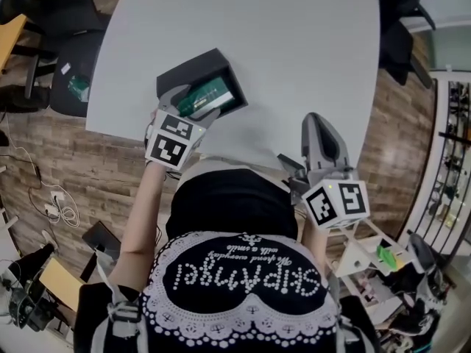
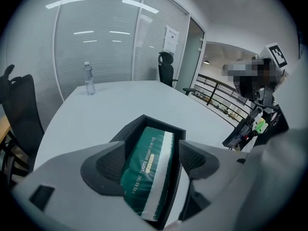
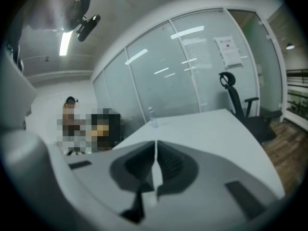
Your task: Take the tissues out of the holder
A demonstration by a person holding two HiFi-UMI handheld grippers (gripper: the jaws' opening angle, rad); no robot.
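The white office table (image 1: 294, 65) is nearly bare; the left gripper (image 1: 193, 109) stands wide around the green tissue pack (image 2: 144, 177); the pack lies in the black holder (image 2: 127, 131) just ahead; the right gripper (image 3: 155, 165) is closed and empty; I judge the lifting out is not yet done.

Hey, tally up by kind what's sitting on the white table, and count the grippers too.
Black holder: 1
Green tissue pack: 1
Water bottle: 1
Grippers: 2 (left gripper, right gripper)
Total: 5
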